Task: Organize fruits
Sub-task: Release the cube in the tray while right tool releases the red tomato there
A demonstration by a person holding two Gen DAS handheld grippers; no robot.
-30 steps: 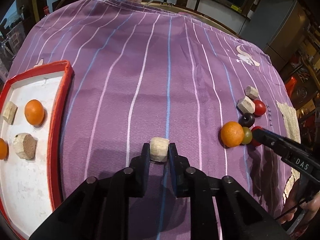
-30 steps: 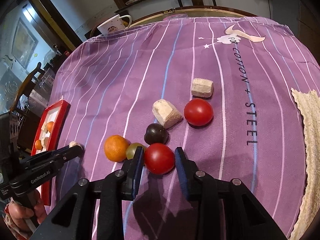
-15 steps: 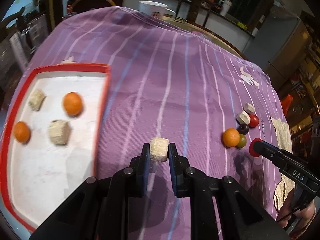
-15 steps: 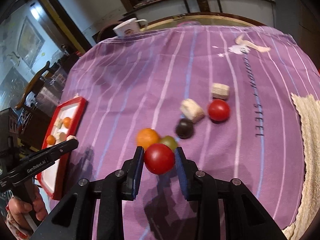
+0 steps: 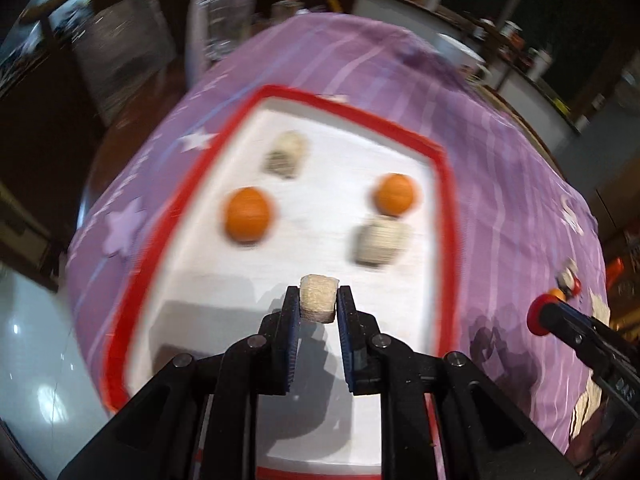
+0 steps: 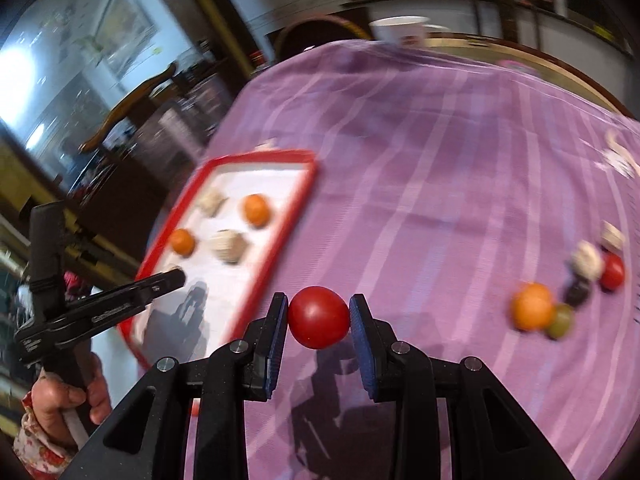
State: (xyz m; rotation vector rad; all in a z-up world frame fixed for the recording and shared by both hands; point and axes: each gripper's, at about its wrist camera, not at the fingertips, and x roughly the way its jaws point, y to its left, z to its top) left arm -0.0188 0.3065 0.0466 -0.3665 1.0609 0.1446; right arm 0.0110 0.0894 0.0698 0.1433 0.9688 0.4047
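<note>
My left gripper (image 5: 319,305) is shut on a pale beige cube (image 5: 318,302) and hangs over the near part of the red-rimmed white tray (image 5: 444,184). In the tray lie two oranges (image 5: 247,214) (image 5: 395,193) and two beige blocks (image 5: 287,154) (image 5: 378,244). My right gripper (image 6: 319,318) is shut on a red tomato (image 6: 318,317), above the purple striped cloth just right of the tray (image 6: 308,184). From the right wrist view the left gripper (image 6: 176,278) reaches over the tray. At the far right rest an orange (image 6: 533,306), a green fruit (image 6: 562,320), a dark fruit (image 6: 578,291), a second tomato (image 6: 614,271) and two beige blocks (image 6: 586,258).
A purple striped cloth (image 6: 440,184) covers the round table. A white mug (image 6: 400,28) stands at the far edge, with chairs and counters beyond. A person's hand (image 6: 60,396) in a floral sleeve holds the left gripper. Both views are motion-blurred.
Both grippers have swept left with their loads. The left one with its cube went from over the cloth to over the tray; the right one lifted the tomato away from the fruit cluster toward the tray.
</note>
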